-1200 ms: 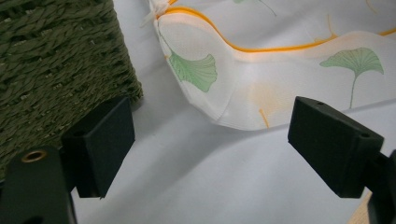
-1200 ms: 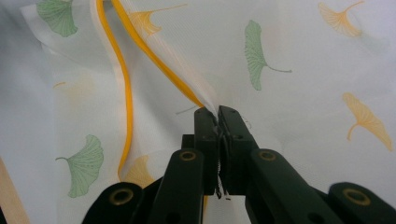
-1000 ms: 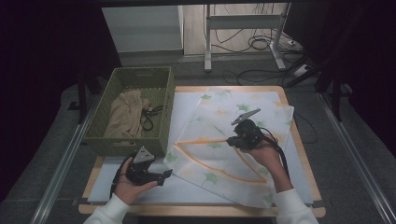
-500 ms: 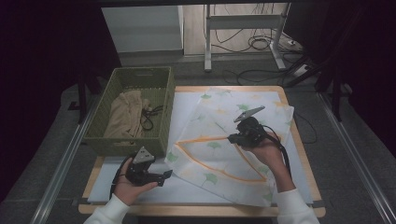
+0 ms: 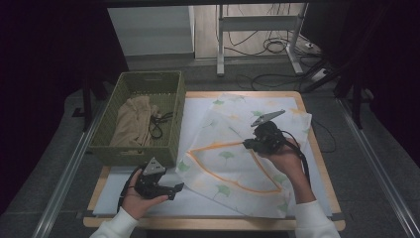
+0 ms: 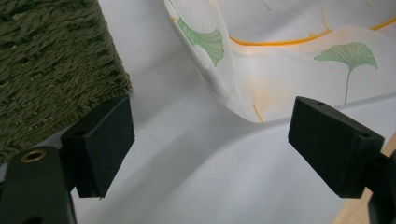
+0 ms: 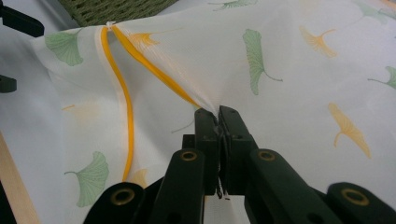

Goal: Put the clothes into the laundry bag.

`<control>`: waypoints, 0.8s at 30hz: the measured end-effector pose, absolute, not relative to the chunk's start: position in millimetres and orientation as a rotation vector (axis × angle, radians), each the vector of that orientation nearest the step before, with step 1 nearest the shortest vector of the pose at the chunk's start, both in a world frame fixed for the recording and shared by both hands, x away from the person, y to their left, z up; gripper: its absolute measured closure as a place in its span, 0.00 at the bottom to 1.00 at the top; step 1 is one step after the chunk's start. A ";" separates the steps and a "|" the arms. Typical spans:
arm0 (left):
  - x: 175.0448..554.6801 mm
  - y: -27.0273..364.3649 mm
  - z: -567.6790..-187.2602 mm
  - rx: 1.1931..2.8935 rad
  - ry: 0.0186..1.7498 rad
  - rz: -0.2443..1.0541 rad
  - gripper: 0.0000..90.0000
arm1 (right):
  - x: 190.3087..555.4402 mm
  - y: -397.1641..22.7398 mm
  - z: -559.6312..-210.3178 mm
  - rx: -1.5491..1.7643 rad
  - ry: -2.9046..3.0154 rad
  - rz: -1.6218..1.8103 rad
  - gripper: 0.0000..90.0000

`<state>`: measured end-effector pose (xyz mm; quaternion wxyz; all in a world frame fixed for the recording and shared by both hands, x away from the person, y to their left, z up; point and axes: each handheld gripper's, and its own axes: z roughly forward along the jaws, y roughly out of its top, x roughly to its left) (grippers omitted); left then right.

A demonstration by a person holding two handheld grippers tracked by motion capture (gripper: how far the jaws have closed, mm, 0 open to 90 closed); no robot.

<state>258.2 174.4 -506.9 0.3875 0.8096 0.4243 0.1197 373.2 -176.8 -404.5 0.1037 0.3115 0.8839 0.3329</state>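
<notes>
Counter (image 5: 317,198) with white sheet on top. Sheer ginkgo-print cloth (image 5: 233,163) spread across its centre-right, orange-bordered fold running diagonally from the near-left corner by the basket (image 5: 141,148) toward the far right. Green woven basket at left holds a tan garment (image 5: 132,126). Right tongs (image 7: 219,114) clamped tight on the cloth, pinching a fold at the orange stripe. Left tongs (image 6: 210,135) gaping wide, nothing between them, cloth's near-left corner just ahead and slightly right of them. Left hand is nearer that free corner; likely next grab.

Table (image 5: 317,163) with cloth (image 5: 233,163), basket (image 5: 143,148)
</notes>
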 end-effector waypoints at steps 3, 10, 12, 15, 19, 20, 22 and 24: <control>258.3 174.3 -507.1 2.060 1.080 0.304 0.16 | 374.0 -177.9 -402.3 0.912 2.603 0.992 0.96; 256.4 174.5 -504.9 2.051 1.080 0.308 0.17 | 374.5 -179.1 -400.0 0.919 2.594 1.002 0.96; 256.0 174.2 -504.6 2.049 1.079 0.308 0.17 | 374.4 -178.8 -400.3 0.918 2.595 1.002 0.96; 255.7 174.4 -503.8 2.044 1.075 0.309 0.17 | 374.9 -178.9 -401.1 0.920 2.597 1.002 0.96; 252.8 173.9 -497.0 2.025 1.042 0.339 0.15 | 375.5 -179.7 -402.6 0.924 2.601 1.001 0.96; 252.0 173.5 -493.3 2.013 1.037 0.344 0.14 | 375.4 -179.8 -402.9 0.925 2.602 1.001 0.96; 251.5 173.2 -487.6 1.992 1.030 0.334 0.14 | 375.8 -179.7 -404.2 0.926 2.605 1.000 0.96; 251.0 172.7 -483.4 1.981 1.024 0.339 0.14 | 376.3 -179.1 -405.7 0.927 2.612 0.999 0.96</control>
